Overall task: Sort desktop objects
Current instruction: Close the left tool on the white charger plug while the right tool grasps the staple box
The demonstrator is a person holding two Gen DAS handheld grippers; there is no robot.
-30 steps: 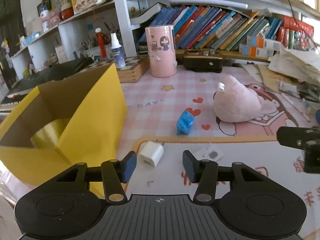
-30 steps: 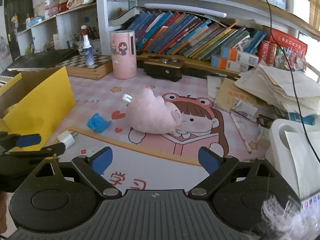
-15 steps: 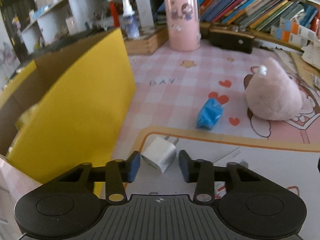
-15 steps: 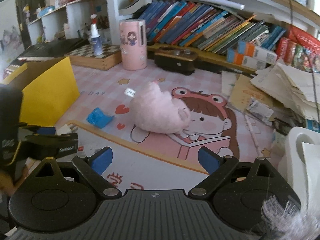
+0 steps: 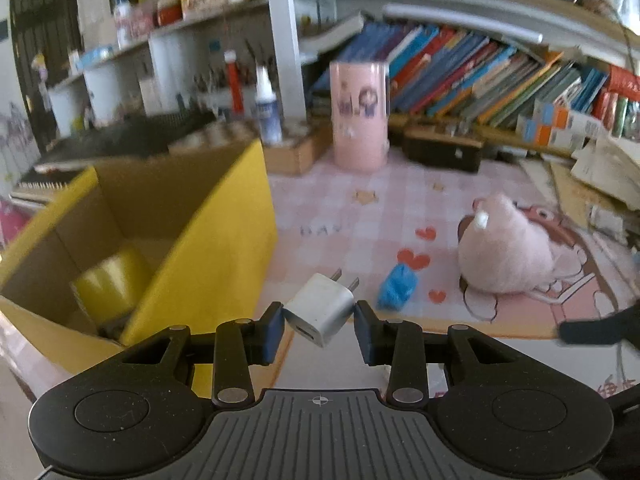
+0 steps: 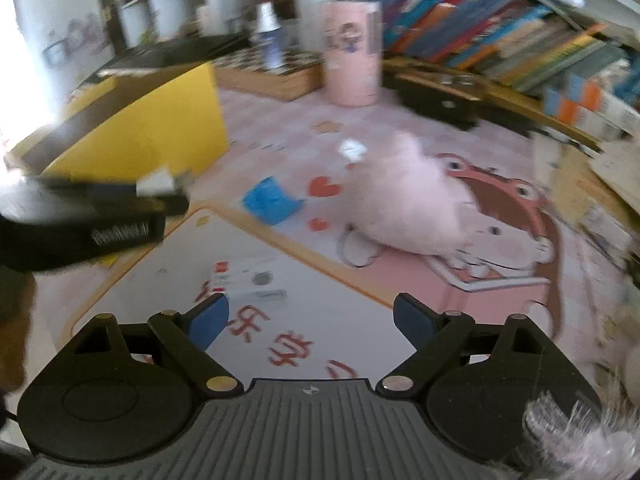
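My left gripper (image 5: 319, 322) is shut on a white plug adapter (image 5: 320, 314), held off the desk mat with its two prongs pointing away. The open yellow cardboard box (image 5: 208, 240) stands just to its left, a yellow roll (image 5: 110, 286) inside. A blue crumpled wrapper (image 5: 396, 286) and a pink plush toy (image 5: 508, 256) lie on the mat beyond. My right gripper (image 6: 310, 320) hovers over the mat's white part, its jaws closing with nothing between them. In the right wrist view the left gripper (image 6: 160, 190) carries the adapter (image 6: 154, 184) beside the box (image 6: 152, 128), with the wrapper (image 6: 272, 200) and plush (image 6: 416, 200) ahead.
A pink canister (image 5: 358, 120), a spray bottle (image 5: 266, 108) on a wooden chessboard box (image 5: 296, 152) and a dark case (image 5: 440, 152) stand at the back below a row of books (image 5: 480, 76). Loose papers (image 5: 600, 172) pile at the right. A small card (image 6: 248, 284) lies on the mat.
The left gripper closed on the white adapter and lifted it off the mat. The right gripper swung forward and down toward the mat, jaws narrowing slightly.
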